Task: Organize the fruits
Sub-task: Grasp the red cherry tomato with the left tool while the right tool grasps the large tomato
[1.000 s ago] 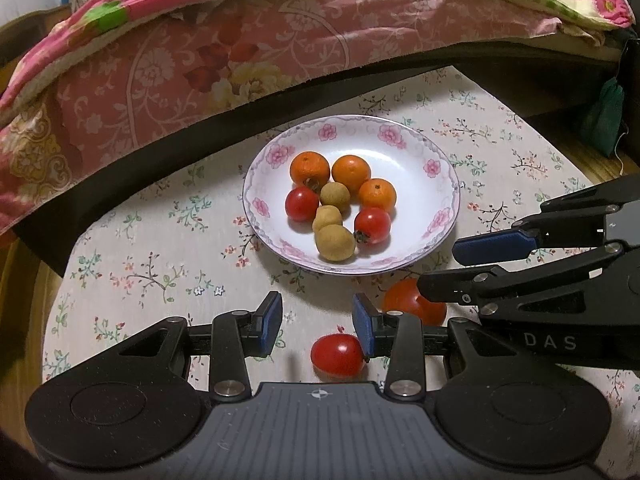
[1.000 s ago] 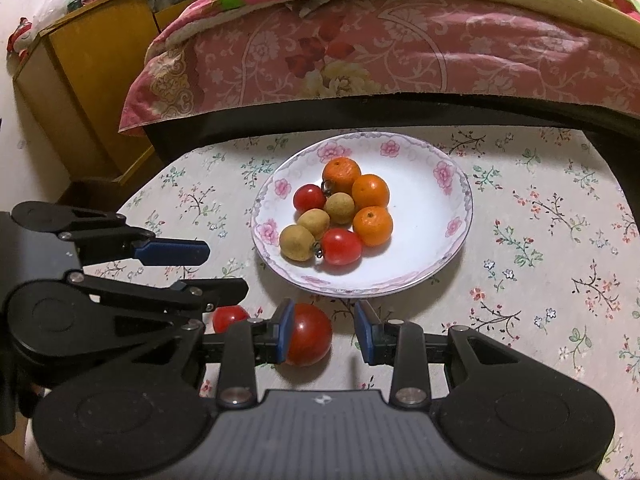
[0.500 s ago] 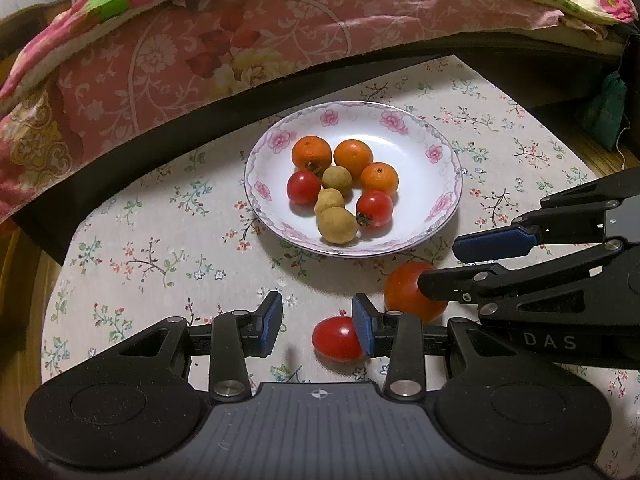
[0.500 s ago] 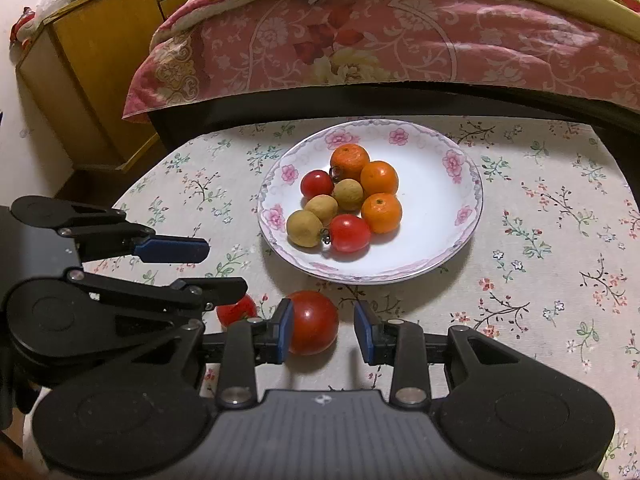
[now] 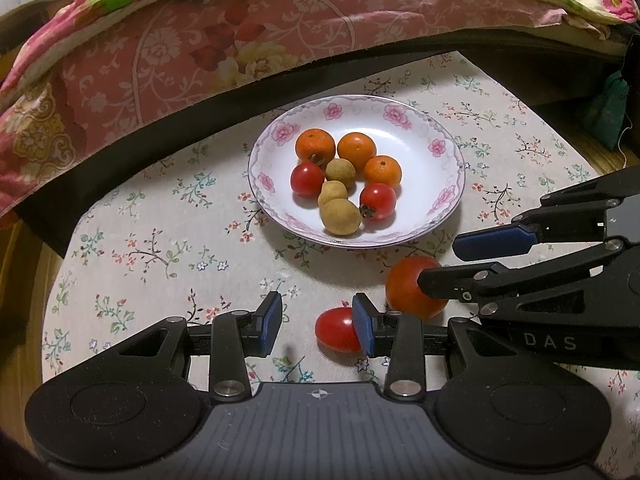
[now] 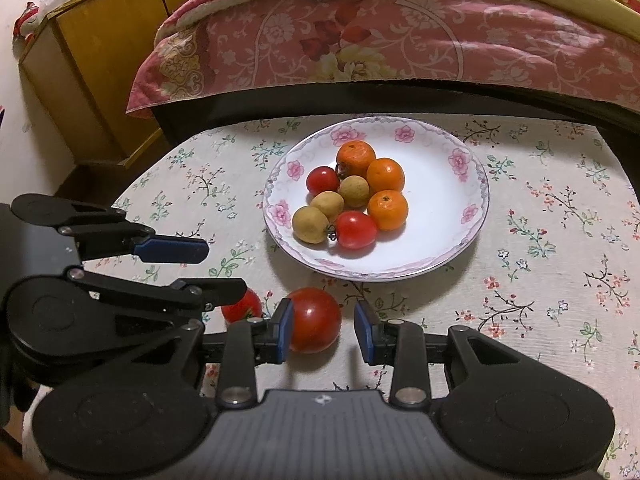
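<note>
The left gripper (image 5: 318, 322) has its blue pads standing apart with bare cloth showing between them; the small red tomato (image 5: 338, 329) lies on the cloth against the inner face of the right-hand pad, and the other pad is well clear of it, so nothing is pinched. The right gripper (image 6: 325, 330) is likewise spread; the larger red tomato (image 6: 314, 319) sits on the cloth just at its left-hand pad, perhaps touching it, though the fisheye view makes contact hard to judge, and a clear gap lies between the fruit and the other pad. In the right wrist view the small tomato shows half hidden behind the left gripper's lower finger; the two tomatoes lie near each other, both on the near side of the plate (image 5: 448, 168) and off it. The white plate with a pink flower rim holds three oranges (image 5: 357, 151), two small tomatoes (image 5: 378, 201) and three tan longans (image 5: 340, 217) clustered at its middle; it stands on a floral tablecloth (image 5: 152, 240). Behind the table runs a bed with a pink flowered quilt (image 5: 240, 32); a yellow wooden cabinet (image 6: 92, 64) stands at the left in the right wrist view.
</note>
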### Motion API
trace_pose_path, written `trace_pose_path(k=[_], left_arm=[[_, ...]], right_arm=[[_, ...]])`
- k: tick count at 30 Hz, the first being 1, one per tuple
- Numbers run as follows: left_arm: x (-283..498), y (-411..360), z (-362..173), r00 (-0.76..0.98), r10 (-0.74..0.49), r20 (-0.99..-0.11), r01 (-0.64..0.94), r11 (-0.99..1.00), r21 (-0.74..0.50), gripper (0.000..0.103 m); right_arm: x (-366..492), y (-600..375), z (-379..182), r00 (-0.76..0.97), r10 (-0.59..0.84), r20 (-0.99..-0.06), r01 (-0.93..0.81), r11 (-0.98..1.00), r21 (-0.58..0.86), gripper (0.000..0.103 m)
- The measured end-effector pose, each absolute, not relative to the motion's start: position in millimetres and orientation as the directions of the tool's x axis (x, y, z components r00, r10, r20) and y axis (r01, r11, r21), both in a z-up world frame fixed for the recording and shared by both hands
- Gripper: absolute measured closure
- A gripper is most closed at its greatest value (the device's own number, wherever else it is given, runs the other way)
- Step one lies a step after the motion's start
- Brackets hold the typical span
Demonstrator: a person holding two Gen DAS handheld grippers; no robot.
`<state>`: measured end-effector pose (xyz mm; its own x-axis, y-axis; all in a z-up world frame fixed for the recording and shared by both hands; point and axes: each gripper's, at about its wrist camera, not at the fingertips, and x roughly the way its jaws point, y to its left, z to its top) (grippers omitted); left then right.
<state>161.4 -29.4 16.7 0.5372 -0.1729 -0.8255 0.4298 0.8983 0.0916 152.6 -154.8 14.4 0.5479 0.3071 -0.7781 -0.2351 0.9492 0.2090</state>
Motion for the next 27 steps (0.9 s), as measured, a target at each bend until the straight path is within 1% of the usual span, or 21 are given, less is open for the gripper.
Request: trace_pose_path(k=[5,7,9,11,12,13,15,20,27], left_arm=[[160.2,-28.0,15.3,0.530,-0.167,-0.832,0.434,0.896,0.097,0.054],[158.5,-28.1,13.5,0.524,-0.167,-0.835,0.444,0.890,0.101,0.049],[156.8,-27.2,12.1,0.527,-0.166,-0.833,0.449,0.887,0.108,0.045],[155.2,-25.9,11.4,0.530,-0.169,-0.831,0.453,0.885,0.109,0.044],[154.9,-25.5,11.0,0.530,-0.170,-0.831,0.455,0.884,0.109,0.042],[154.4,-24.8,10.2,0.526,-0.174,-0.832,0.459,0.882,0.106,0.037],[153.0,-24.9,7.5,0.525,-0.172,-0.834,0.464,0.879,0.111,0.035],[146.7,-25.7,3.6,0.514,-0.185,-0.837,0.492,0.864,0.111,0.033],[145.1,-21.8,-0.6,0.503,-0.195,-0.842,0.499,0.861,0.099,0.031]], right_arm=[[152.4,-152.0,14.0,0.544,0.315,-0.778,-0.247,0.946,0.210,0.076],[152.5,-152.0,14.1,0.544,0.316,-0.777,-0.253,0.945,0.207,0.075],[152.9,-152.8,13.5,0.545,0.315,-0.777,-0.255,0.945,0.205,0.073],[153.2,-154.0,13.4,0.547,0.311,-0.777,-0.252,0.946,0.202,0.069],[153.5,-154.5,13.1,0.546,0.312,-0.778,-0.252,0.946,0.203,0.068],[153.8,-154.8,12.7,0.546,0.313,-0.777,-0.252,0.946,0.204,0.066],[154.5,-154.3,11.7,0.544,0.316,-0.777,-0.255,0.945,0.206,0.063],[154.0,-148.7,9.2,0.532,0.330,-0.780,-0.283,0.937,0.204,0.060],[157.8,-139.2,3.5,0.510,0.356,-0.783,-0.309,0.925,0.220,0.060]])
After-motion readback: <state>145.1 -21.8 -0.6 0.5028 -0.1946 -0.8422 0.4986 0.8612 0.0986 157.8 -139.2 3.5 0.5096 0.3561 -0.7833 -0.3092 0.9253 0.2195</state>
